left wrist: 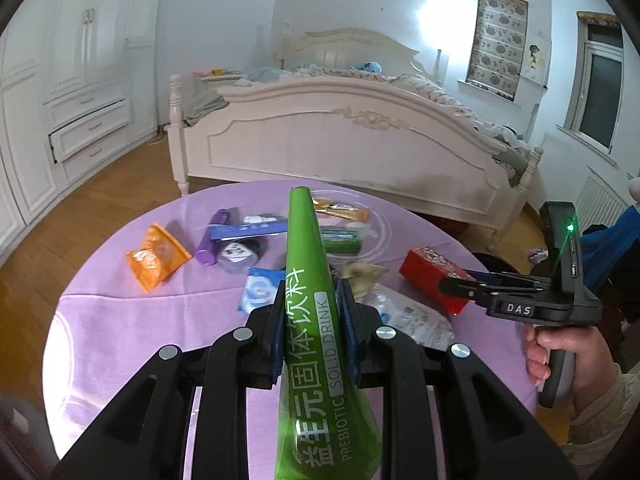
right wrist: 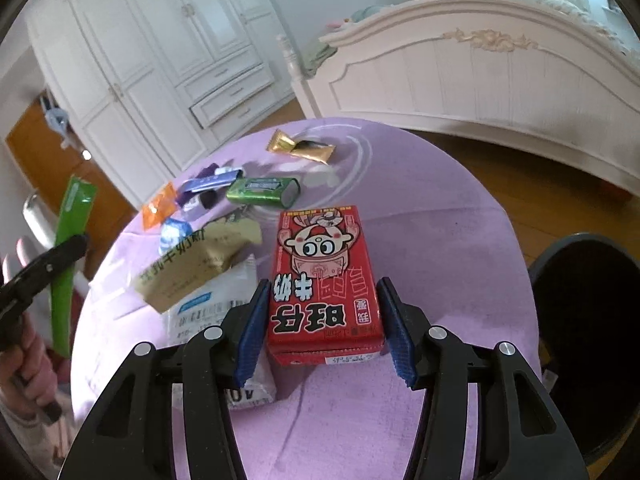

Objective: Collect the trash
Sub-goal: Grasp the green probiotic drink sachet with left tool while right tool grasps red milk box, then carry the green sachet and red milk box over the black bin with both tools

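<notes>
Pinching a green drink sachet (left wrist: 310, 312) between its blue pads, the left gripper (left wrist: 310, 320) holds the stick clear of the table, pointing up and away. Beside it, the right gripper (right wrist: 324, 328) straddles the red milk carton (right wrist: 322, 276), which lies flat on the purple tablecloth (right wrist: 440, 248). Its jaws stand just off the carton's two long sides; whether the pads already touch the cardboard is hard to judge, but a sliver of gap seems to show on each side, so I read it as not yet clamped.

As for progress, only one piece is in hand and much remains. Near the carton lie a white label-printed bag (right wrist: 212, 304) and a torn tan wrapper (right wrist: 196, 268); further out are a blue-and-white packet (left wrist: 260, 290), an orange packet (left wrist: 156, 258), a purple tube (left wrist: 214, 236), a green gum pack (right wrist: 262, 191) and, farthest, a gold sachet (right wrist: 300, 146). A dark bin (right wrist: 588, 320) sits just past the table's right edge, its mouth open and nothing visible inside from here.

Room to move looks fair. The carton sits on a bare stretch of cloth with open space to its right towards the bin, though the white bag crowds its left side. Beyond the far rim stands the bed (left wrist: 352, 140), well apart.
</notes>
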`<state>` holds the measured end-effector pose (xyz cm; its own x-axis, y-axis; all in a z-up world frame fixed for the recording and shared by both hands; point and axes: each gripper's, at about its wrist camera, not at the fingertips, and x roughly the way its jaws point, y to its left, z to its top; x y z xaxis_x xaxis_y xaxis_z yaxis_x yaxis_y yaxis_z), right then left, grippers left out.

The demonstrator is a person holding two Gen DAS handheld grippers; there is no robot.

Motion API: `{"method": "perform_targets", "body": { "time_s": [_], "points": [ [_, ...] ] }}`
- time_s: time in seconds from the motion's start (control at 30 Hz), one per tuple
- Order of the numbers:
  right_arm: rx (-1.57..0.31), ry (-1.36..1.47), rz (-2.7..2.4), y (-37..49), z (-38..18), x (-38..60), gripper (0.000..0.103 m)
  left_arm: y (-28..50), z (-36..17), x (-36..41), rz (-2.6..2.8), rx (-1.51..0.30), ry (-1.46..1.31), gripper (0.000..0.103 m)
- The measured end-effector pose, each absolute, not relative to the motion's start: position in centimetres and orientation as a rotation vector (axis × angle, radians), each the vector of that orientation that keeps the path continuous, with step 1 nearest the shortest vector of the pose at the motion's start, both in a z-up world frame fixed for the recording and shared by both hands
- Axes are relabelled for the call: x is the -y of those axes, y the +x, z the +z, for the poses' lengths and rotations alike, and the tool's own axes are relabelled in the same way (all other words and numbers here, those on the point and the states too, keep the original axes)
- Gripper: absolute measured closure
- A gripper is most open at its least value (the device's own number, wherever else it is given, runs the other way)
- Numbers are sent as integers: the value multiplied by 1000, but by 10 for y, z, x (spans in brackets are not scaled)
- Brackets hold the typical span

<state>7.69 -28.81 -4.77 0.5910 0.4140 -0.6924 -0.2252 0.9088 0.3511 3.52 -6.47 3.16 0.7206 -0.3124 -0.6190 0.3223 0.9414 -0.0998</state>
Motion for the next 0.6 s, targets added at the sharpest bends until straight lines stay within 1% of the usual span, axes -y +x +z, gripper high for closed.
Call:
{"method": "perform_targets", "body": {
  "time_s": [0.1,0.33,0.6],
  "points": [
    [-815,273,385,73,-42,298,51,38,35,78,-387,-678,14,79],
    [-677,545,391,57,-28,364,51,59,41,110,-516,-681,-53,79],
    [-610,646,168,23,-35,449,51,83,37,195,-676,-670,-40,78]
  ]
}}
